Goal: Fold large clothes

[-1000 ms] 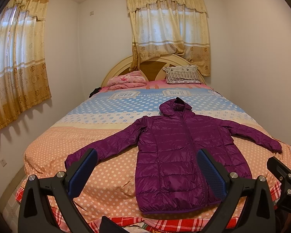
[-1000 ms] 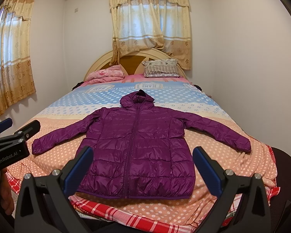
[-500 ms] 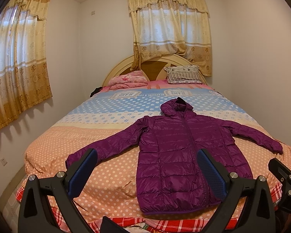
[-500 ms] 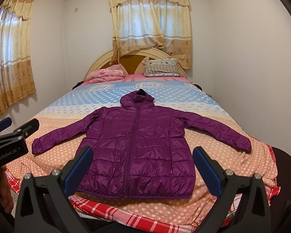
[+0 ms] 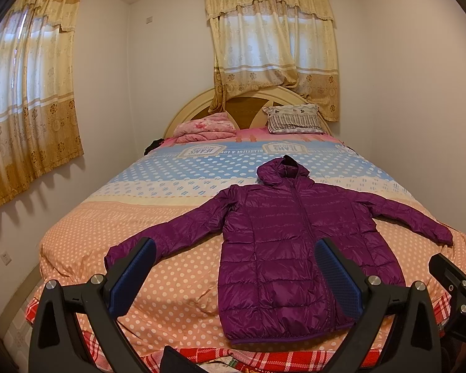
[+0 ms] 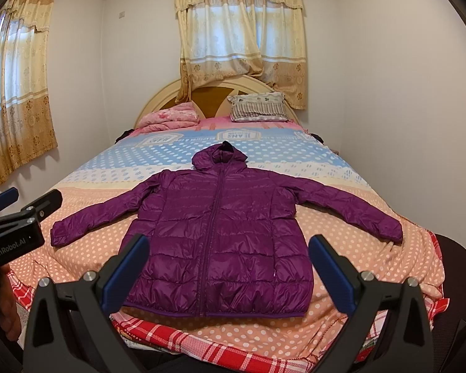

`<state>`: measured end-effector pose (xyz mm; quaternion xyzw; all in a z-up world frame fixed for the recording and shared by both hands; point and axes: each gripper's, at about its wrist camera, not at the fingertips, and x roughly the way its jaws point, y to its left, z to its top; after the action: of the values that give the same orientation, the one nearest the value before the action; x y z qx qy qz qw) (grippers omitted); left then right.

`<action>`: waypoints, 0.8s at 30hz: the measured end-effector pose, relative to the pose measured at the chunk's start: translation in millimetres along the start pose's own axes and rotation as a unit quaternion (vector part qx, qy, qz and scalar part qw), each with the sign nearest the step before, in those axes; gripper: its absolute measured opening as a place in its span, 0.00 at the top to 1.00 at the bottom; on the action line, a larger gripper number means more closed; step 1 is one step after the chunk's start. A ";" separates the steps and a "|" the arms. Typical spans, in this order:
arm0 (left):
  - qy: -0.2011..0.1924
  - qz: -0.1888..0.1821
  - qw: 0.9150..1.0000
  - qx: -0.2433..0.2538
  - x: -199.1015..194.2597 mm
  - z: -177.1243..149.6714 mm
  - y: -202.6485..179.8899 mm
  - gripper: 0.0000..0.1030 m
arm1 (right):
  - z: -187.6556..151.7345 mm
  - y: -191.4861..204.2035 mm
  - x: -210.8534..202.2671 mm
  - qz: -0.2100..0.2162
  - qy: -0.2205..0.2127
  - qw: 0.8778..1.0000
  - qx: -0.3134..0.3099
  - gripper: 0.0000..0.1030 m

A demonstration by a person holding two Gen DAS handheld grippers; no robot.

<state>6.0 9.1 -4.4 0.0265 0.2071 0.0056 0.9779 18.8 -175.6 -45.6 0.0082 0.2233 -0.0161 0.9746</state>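
Observation:
A purple hooded puffer jacket lies flat and zipped on the bed, front up, both sleeves spread out, hood toward the headboard, hem at the near edge. My left gripper hovers open before the foot of the bed, short of the jacket's hem and left sleeve cuff, holding nothing. My right gripper is open too, hanging in front of the hem, empty. Each gripper shows at the edge of the other's view.
A pink folded blanket and a striped pillow sit by the rounded headboard. Curtained windows stand behind and on the left wall. The white right wall runs close along the bed. A red plaid sheet hangs at the foot.
Both views have barely shifted; the left gripper drifted slightly. The jacket lies as before and both grippers stay open.

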 end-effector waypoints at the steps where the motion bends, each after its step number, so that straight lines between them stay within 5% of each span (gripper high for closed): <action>1: 0.000 0.000 1.000 0.000 0.0 0.0 0.9 0.01 | -0.2 0.1 0.0 0.000 0.001 1.000 0.000 0.00; 16: 0.014 0.000 1.000 0.005 9.7 -4.7 -4.8 0.01 | -4.2 -8.0 12.2 -0.005 0.015 1.000 0.005 0.00; 24: 0.047 0.003 0.999 0.027 74.6 -13.9 -13.7 0.01 | -17.4 -43.7 70.3 -0.030 0.067 0.997 0.019 0.00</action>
<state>68.6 -2.3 -48.0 0.0537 0.2528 0.0042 0.9660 72.9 -220.8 -92.3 0.0215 0.2877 -0.0491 0.9562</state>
